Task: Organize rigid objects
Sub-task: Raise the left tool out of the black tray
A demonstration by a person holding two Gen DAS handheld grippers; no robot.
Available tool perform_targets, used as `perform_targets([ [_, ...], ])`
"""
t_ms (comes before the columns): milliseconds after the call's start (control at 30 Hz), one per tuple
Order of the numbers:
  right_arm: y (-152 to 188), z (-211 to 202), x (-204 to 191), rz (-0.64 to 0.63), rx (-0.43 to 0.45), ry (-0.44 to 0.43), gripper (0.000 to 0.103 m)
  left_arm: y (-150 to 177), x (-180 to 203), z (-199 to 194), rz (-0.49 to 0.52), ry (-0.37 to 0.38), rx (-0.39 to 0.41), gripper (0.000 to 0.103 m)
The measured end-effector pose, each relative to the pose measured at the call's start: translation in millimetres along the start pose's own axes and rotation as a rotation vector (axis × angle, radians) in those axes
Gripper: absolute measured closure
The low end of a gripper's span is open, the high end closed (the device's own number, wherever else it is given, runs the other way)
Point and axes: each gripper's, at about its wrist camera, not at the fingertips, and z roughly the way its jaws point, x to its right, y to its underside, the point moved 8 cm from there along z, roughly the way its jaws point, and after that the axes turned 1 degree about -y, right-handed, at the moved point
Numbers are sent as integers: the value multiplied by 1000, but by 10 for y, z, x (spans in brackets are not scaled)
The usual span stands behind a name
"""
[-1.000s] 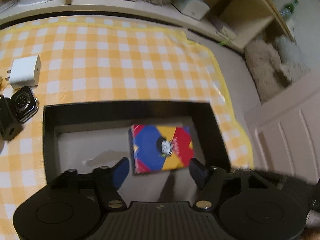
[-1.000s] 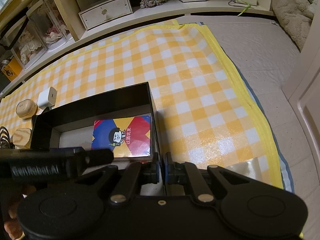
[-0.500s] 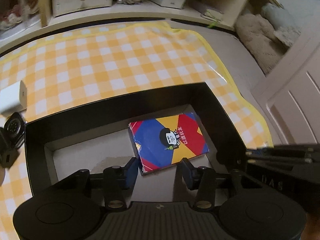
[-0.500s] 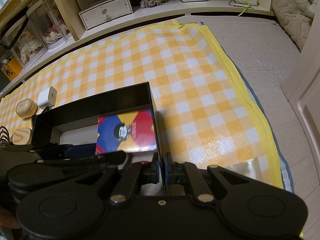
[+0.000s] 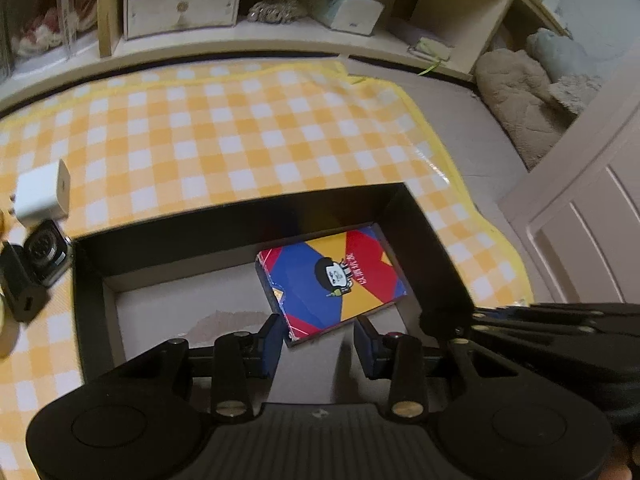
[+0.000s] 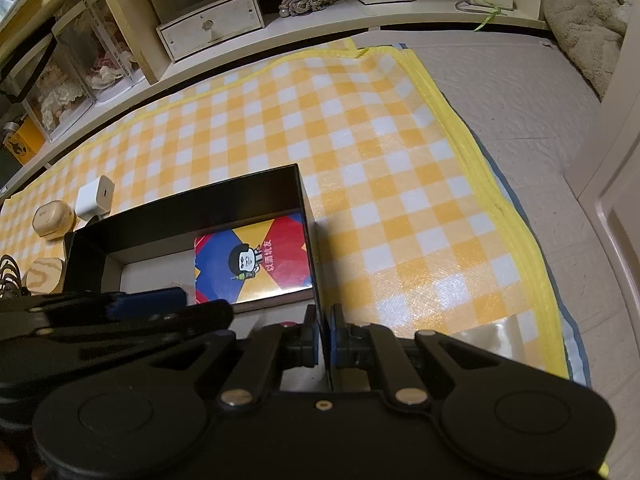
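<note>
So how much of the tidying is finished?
Just one thing is put away: the colourful card box lies in the black box. The right gripper pinches the box's side wall, steadying it. The left gripper, empty, has just been closing above the card box. Left on the mat: white charger, earbud case, wooden disc, smartwatch.

A yellow-checked mat (image 6: pixel 360 152) covers the floor before low cream shelving (image 6: pixel 400 20).

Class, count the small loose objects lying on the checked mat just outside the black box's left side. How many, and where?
4: white charger, beige case beside it, wooden disc below, smartwatch on black stand against the black box. More may be hidden.
</note>
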Motion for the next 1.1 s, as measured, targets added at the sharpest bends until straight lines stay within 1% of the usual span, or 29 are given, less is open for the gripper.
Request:
perform_targets([
  [100, -3, 2, -2, 3, 0, -2, 97, 4, 18, -142, 21, 1, 16, 60],
  [233, -2, 1, -10, 6, 1, -3, 97, 29, 28, -356, 44, 1, 40, 45],
  [267, 1, -2, -3, 5, 0, -2, 97, 38, 30, -409, 51, 3, 46, 42],
  [333, -2, 0, -6, 6, 1, -2, 97, 54, 29, -522, 61, 1, 58, 34],
  [367, 2, -2, -2, 5, 1, -2, 97, 61, 28, -575, 67, -2, 64, 33],
  [433, 0, -3, -3, 6, 1, -3, 97, 73, 31, -680, 79, -8, 79, 23],
  [533, 0, -3, 0, 10, 3, -4, 97, 92, 56, -834, 108, -13, 103, 12],
  [633, -1, -5, 2, 10, 3, -3, 97, 116, 76, -963, 130, -15, 115, 5],
  [767, 1, -6, 8, 10, 4, -1, 97, 173, 82, -1091, 142, -20, 116, 0],
  [1100, -7, -9, 10, 2, 6, 5, 97, 301, 59, -1326, 138, -16, 120, 0],
])
